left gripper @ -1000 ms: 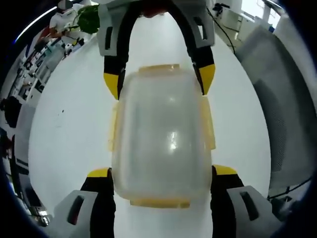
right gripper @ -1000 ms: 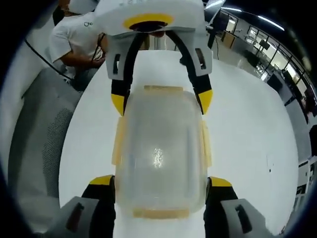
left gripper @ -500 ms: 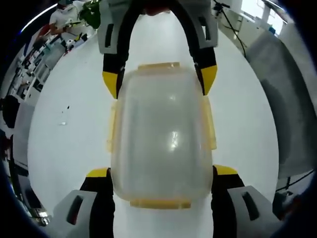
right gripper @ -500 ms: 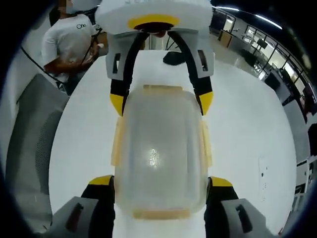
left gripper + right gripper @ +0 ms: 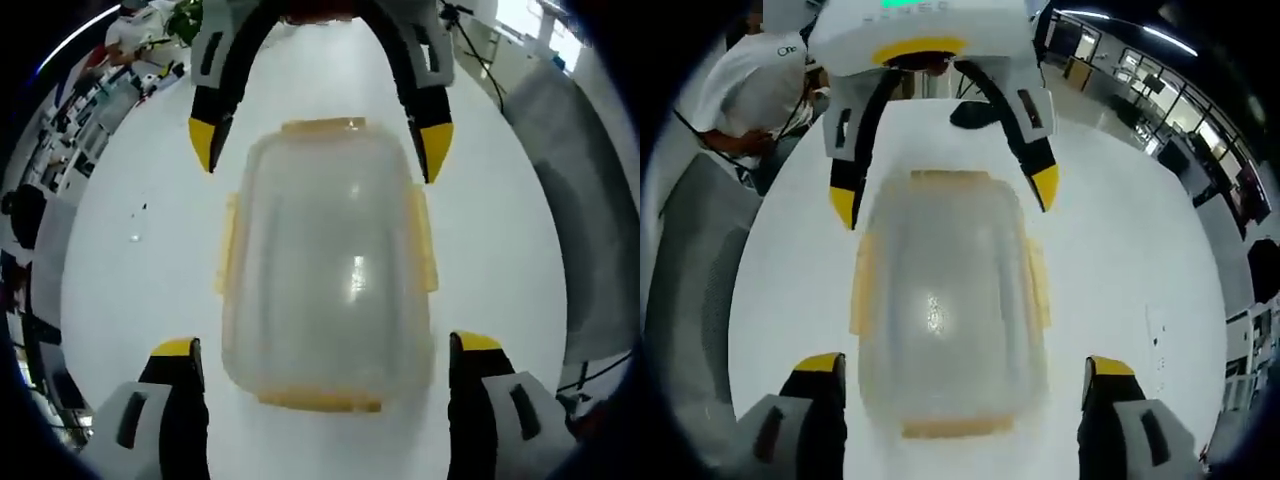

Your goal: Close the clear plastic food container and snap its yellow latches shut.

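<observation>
Both tools, left (image 5: 325,350) and right (image 5: 962,365), spread wide around the rounded frosted container (image 5: 328,265) with yellow latches (image 5: 427,238).

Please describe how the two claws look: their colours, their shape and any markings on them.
Both claws look alike. The left claw has two black jaws with yellow tips, set in light grey housings with dark slots. The right claw has the same black jaws, yellow tips and grey housings. Across the container, the left claw shows a white body with a yellow arc and curved black arms. No cables are visible.

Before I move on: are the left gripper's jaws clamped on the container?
No, the left gripper stands open, jaws clear of the container sides.
</observation>
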